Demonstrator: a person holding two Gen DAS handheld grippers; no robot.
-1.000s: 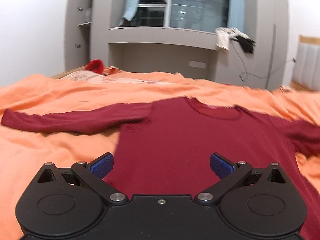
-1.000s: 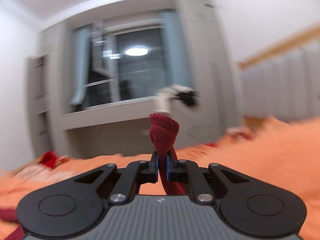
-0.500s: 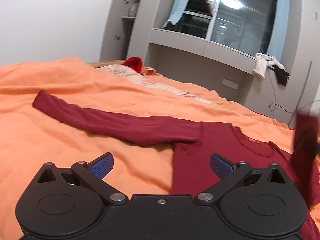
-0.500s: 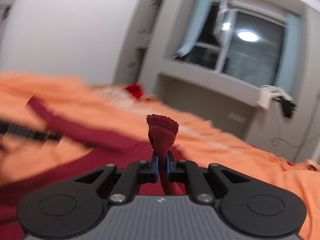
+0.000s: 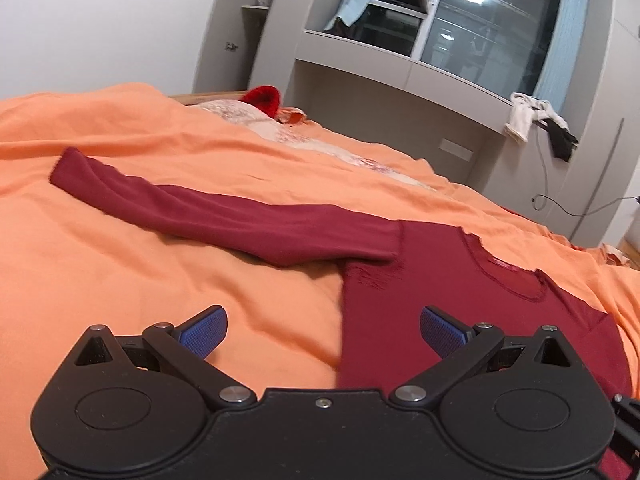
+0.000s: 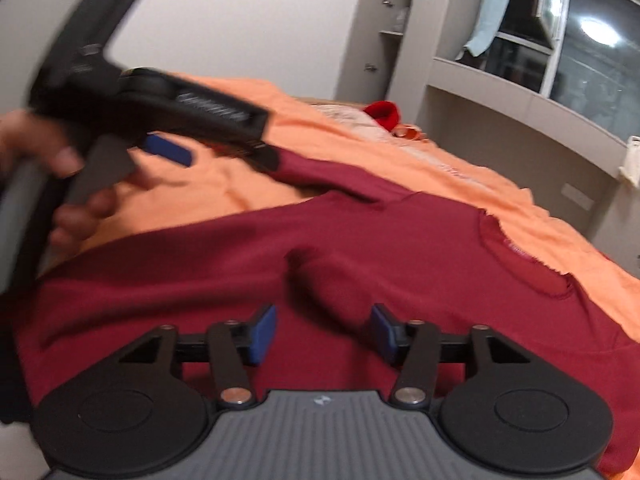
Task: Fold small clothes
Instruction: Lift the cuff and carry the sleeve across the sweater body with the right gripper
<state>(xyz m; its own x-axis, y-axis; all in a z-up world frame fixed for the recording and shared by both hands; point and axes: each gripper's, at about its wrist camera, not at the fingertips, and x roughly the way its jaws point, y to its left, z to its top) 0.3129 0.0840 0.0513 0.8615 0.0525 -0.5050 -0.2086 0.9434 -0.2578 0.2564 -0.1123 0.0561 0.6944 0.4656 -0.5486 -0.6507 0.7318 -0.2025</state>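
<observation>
A dark red long-sleeved shirt lies flat on the orange bed cover. Its left sleeve stretches out to the left. My left gripper hovers open over the body's left edge, nothing between its blue pads. In the right wrist view the other sleeve lies folded across the shirt's chest. My right gripper is just behind the cuff, jaws opening, pads clear of the cloth. The left gripper and the hand holding it show at the upper left.
A red knitted item and a pale patterned cloth lie at the bed's far end. Behind stand grey cabinets and a window ledge with white and black clothes hanging off it, and a cable on the wall.
My right gripper came down over the shirt's body with the sleeve cuff and let it go. The left gripper shifted left, toward the outstretched left sleeve, and stayed open.
</observation>
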